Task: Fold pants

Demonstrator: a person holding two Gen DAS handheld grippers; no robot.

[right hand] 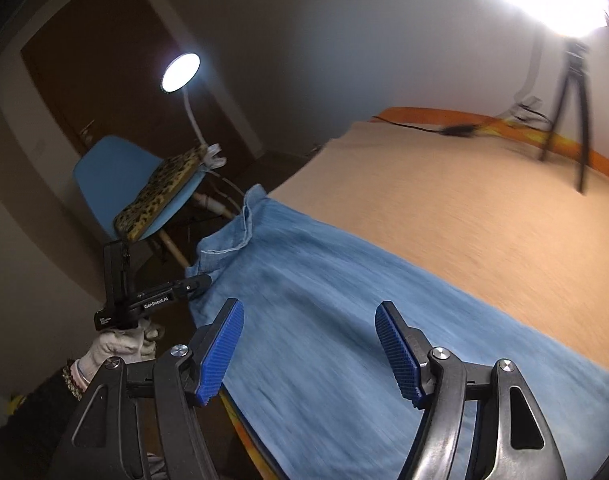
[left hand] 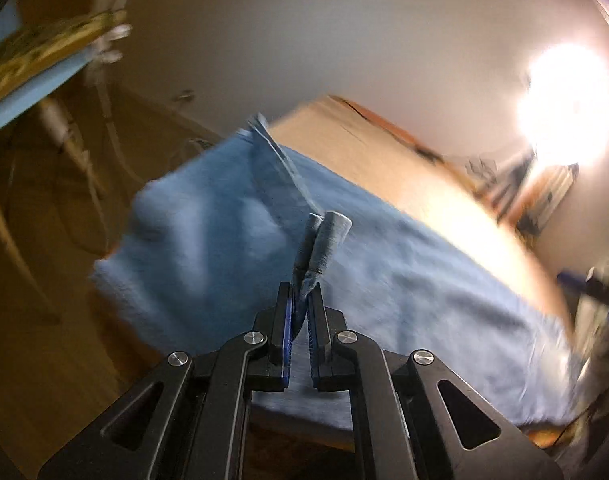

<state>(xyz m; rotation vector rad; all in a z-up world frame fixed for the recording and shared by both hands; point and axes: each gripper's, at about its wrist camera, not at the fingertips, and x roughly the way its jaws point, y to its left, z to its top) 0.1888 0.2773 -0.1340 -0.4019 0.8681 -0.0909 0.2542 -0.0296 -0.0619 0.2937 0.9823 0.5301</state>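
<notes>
Blue pants (right hand: 344,320) lie flat on the beige bed (right hand: 464,208), long axis running from the frame's lower right to the cuff end at centre left, which overhangs the bed's edge. Left tool (left hand: 302,312), lower centre of its view, is clamped together on a fold of that cuff end. Right tool (right hand: 310,340), jaws apart and empty, hovers above mid-leg; the free cloth extends toward the lower right, nearer this tool.
</notes>
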